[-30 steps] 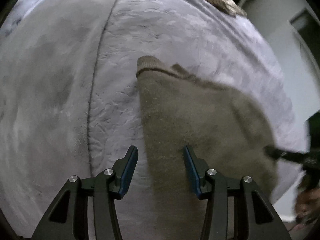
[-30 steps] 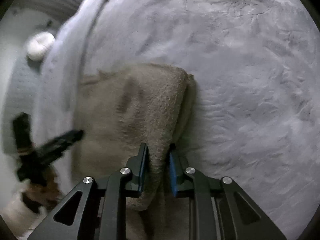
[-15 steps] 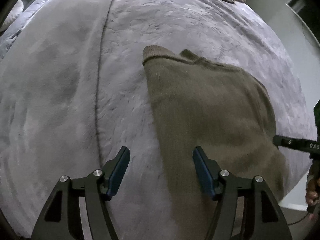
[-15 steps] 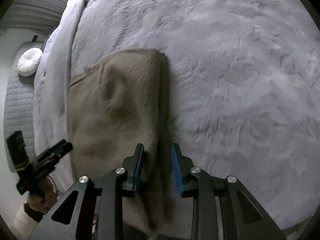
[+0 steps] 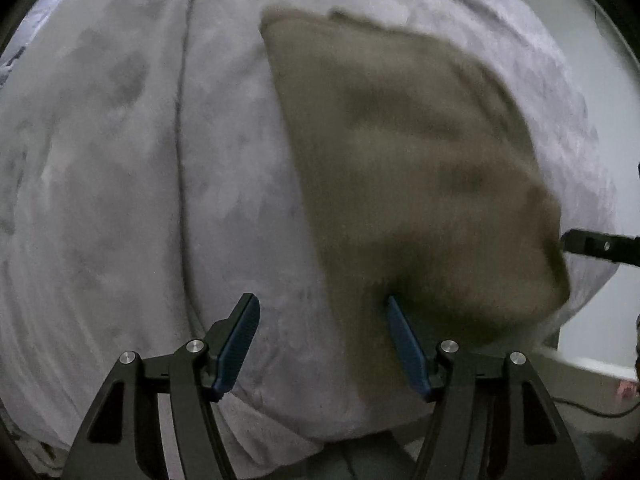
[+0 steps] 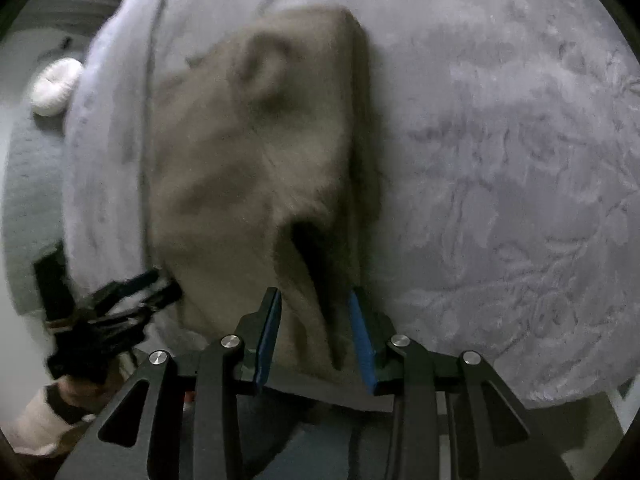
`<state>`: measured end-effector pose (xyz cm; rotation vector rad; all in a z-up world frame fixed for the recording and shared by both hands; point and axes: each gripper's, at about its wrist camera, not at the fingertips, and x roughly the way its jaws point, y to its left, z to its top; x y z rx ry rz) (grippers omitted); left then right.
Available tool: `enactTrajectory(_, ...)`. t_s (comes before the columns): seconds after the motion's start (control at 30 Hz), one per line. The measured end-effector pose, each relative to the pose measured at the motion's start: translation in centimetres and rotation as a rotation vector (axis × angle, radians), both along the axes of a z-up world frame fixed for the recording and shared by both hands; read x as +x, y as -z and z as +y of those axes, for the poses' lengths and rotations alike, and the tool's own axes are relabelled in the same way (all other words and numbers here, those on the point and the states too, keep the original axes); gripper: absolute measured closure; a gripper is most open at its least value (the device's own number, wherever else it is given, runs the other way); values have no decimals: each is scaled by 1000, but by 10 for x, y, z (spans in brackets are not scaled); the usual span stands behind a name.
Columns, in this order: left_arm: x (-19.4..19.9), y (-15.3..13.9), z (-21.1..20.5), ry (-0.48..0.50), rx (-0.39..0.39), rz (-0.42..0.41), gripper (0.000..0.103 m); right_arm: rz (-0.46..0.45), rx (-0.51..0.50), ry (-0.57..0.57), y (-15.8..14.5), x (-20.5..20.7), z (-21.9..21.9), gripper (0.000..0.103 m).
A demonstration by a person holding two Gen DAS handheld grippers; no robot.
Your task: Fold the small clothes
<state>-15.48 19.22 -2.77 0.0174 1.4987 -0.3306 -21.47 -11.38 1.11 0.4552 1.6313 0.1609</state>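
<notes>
Down along the left wrist view, the left gripper points at a grey blanket with its 2 blue-padded fingers spread wide and nothing pinched between them; its jaws have just been opening. The brown knit garment lies folded on the blanket, ahead and to the right of this gripper, and its near left edge runs down between the 2 fingers, close to the right pad, though blur makes it impossible to say whether cloth and pad touch. At the right border a black finger of the right gripper reaches in at the garment's far corner, cut off by the frame. The whole picture is smeared, so the knit texture and the garment's bottom edge are hard to read. From the right wrist view, the right gripper stands over the garment, whose near end, with a dark open fold, lies loosely between the pads; these jaws have just been opening and do not press on the cloth. To the left the left gripper sits just beside the garment's left edge, blurred, with a hand below it partly cut off. A pale round cushion shows at the far left, indistinct.
</notes>
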Motion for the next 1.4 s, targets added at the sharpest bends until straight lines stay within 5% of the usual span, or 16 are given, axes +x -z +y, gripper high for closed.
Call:
enactTrajectory(0.27, -12, 14, 1, -25, -5, 58, 36, 62, -75, 0, 23, -9, -4, 63)
enactTrajectory(0.47, -10, 14, -3, -25, 10, 68, 36, 40, -166, -40, 5, -7, 17, 66)
enactTrajectory(0.57, -5, 15, -6, -19, 21, 60, 36, -28, -108, -62, -19, -7, 28, 89)
enactTrajectory(0.63, -6, 15, -5, -22, 20, 59, 36, -49, -49, -84, -27, -7, 38, 92)
enactTrajectory(0.8, -7, 18, -2, -27, 15, 58, 36, -7, -40, -126, -7, 2, 49, 93)
enactTrajectory(0.97, -11, 24, 4, -36, 13, 60, 32, 72, -10, -4, 23, -4, 26, 101)
enactTrajectory(1.03, -11, 23, 7, -35, 40, 52, 22, 86, 22, 41, 24, -7, 18, 101)
enactTrajectory(1.4, -12, 27, 12, -49, 37, 63, 22, 78, -27, 8, 0, -7, 17, 101)
